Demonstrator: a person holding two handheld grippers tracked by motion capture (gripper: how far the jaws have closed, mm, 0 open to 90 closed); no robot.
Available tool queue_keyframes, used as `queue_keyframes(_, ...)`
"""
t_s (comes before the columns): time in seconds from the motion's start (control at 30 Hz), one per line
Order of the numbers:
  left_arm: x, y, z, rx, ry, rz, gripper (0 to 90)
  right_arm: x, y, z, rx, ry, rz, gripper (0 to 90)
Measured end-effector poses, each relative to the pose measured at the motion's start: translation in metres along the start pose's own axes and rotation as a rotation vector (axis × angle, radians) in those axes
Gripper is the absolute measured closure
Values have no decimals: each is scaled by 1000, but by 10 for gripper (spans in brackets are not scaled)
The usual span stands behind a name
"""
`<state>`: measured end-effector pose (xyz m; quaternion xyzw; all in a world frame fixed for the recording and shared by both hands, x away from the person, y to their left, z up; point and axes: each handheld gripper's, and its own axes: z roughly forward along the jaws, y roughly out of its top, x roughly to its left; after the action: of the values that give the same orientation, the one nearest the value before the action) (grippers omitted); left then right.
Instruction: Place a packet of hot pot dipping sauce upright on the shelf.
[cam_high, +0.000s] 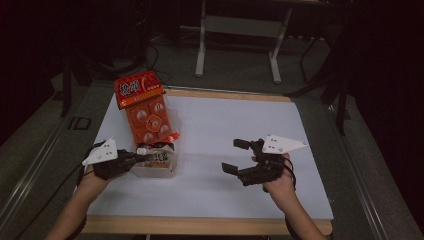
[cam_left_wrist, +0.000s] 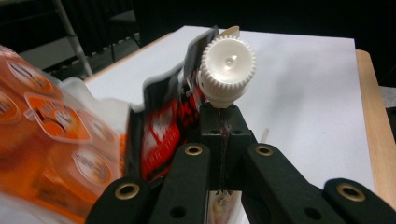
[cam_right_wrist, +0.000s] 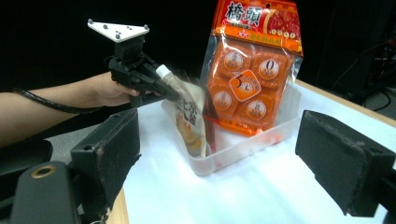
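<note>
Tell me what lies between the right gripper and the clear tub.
Nothing: in the high view, bare white table separates the right gripper from the clear tub.

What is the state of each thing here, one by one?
Spout pouch: upright in the bin, held near its cap.
White cap: on the spout.
Orange pack: sealed, leaning in the bin.
Clear bin: on the table, no lid.
Left gripper: shut on the pouch.
Right gripper: open, holding nothing.
</note>
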<state>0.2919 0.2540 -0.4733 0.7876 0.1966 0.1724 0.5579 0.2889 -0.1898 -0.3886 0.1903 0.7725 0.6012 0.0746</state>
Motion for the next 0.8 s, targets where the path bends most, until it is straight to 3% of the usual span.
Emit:
queue_keyframes(0.13, 2, -8, -5, -18, 1, -42, 888, 0, -7, -3, 11, 6, 18, 138)
queue_keyframes(0.2, 1, -9, -7, -28, 9, -54, 843, 1, -11, -4, 19, 5, 22, 138)
queue_keyframes(0.3, -3, -4, -12, -57, 32, -66, 638, 2, -16, -7, 31, 2, 23, 138)
queue_keyframes(0.37, -8, 3, -15, -61, 52, -63, 452, 3, -18, -8, 34, 2, 25, 138)
queue_keyframes(0.53, -22, 17, -18, -96, 84, -61, 151, 3, -23, -13, 34, 2, 38, 140)
queue_keyframes(0.57, -22, 17, -18, -96, 84, -61, 151, 4, -25, -13, 35, 2, 40, 140)
queue_keyframes(0.6, -35, 29, -18, -121, 94, -37, 103, 5, -29, -14, 47, 0, 41, 140)
queue_keyframes(0.63, -40, 32, -17, -128, 90, -35, 63, 5, -31, -15, 47, 0, 46, 140)
queue_keyframes(0.77, -55, 39, -11, -156, 80, -19, 38, 6, -40, -17, 62, -4, 55, 140)
queue_keyframes(0.8, -65, 42, -5, -154, 52, -10, 32, 6, -43, -17, 68, -3, 61, 140)
